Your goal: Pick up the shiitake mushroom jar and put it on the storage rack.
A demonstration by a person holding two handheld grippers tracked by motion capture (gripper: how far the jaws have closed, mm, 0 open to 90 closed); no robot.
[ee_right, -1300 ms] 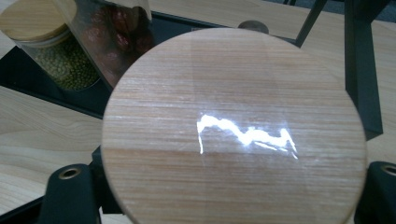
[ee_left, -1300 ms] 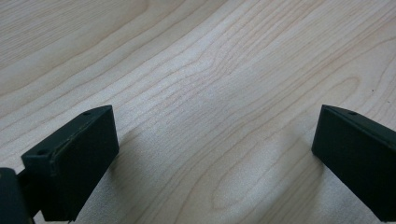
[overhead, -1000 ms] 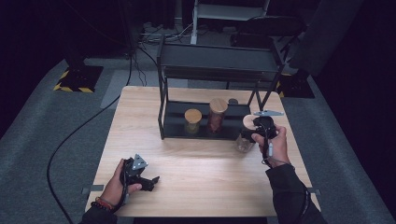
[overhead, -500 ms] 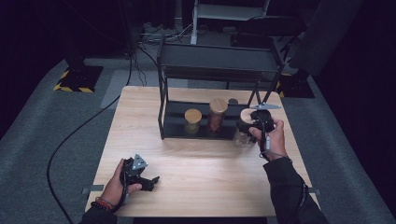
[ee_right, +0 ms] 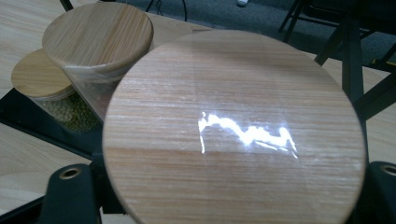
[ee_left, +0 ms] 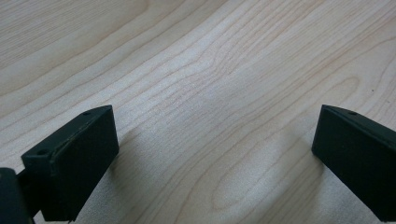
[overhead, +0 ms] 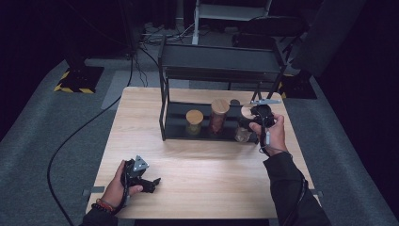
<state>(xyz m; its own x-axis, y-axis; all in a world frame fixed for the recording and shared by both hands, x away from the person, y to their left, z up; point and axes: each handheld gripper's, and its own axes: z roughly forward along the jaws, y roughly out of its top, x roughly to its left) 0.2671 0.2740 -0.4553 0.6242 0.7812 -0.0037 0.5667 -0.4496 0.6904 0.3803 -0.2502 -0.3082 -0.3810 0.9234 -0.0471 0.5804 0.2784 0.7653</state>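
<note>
My right gripper (overhead: pixel 254 117) is shut on a glass jar with a round wooden lid (overhead: pixel 244 113), held just off the table at the right end of the black rack (overhead: pixel 221 61). In the right gripper view that lid (ee_right: pixel 233 126) spans the space between my two jaws. On the rack's lower tray stand a short jar (overhead: pixel 194 121) of greenish grains and a taller jar (overhead: pixel 219 114) with reddish contents; both sit behind the lid as the short jar (ee_right: pixel 39 79) and the tall jar (ee_right: pixel 98 37). My left gripper (overhead: pixel 149 182) rests open near the table's front left, with bare wood between its jaws (ee_left: pixel 215 158).
The rack's upper shelf (overhead: pixel 221 70) overhangs the lower tray, and its right post (overhead: pixel 277 89) stands close beside my right hand. A black cable (overhead: pixel 75 136) runs across the floor on the left. The wooden table (overhead: pixel 211 169) lies between my two hands.
My right hand has carried the jar a little left and up, closer to the rack's right end. The left hand has stayed where it was.
</note>
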